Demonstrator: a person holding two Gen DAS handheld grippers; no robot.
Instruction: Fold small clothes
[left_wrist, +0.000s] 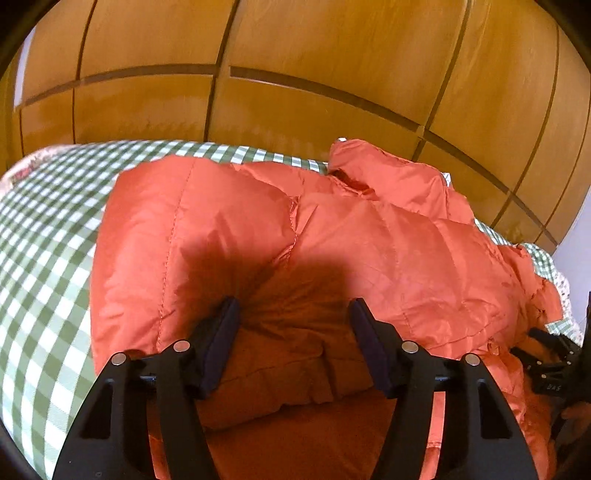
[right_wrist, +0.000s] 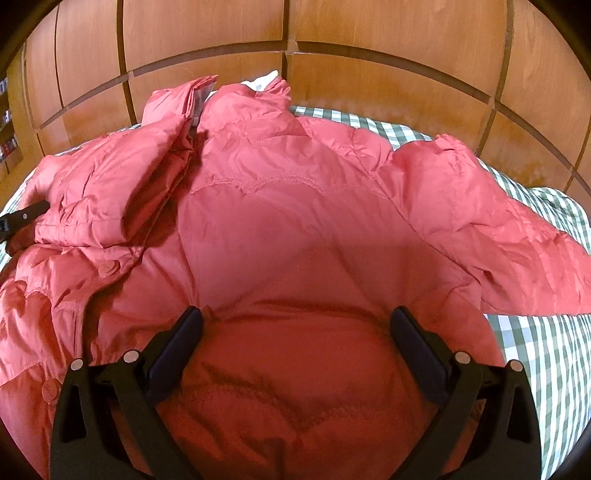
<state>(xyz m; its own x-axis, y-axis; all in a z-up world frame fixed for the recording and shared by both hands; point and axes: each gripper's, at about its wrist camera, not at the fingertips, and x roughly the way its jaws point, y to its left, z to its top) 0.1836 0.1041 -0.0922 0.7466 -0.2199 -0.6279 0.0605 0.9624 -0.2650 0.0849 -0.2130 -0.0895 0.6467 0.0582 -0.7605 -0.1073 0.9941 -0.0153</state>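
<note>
Checked bedspread (left_wrist: 44, 236) under red jacket (left_wrist: 229, 229), both grippers angled down, jaws apart.

I see a puffy quilted red jacket (right_wrist: 280, 221) lying rumpled, collar toward twelve o'clock, one sleeve spread toward three.

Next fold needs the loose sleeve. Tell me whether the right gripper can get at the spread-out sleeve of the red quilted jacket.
Probably yes. The sleeve of the red quilted jacket lies bare on the green checked cover, nothing on it, to the side of the right gripper, whose fingers stand apart.
</note>
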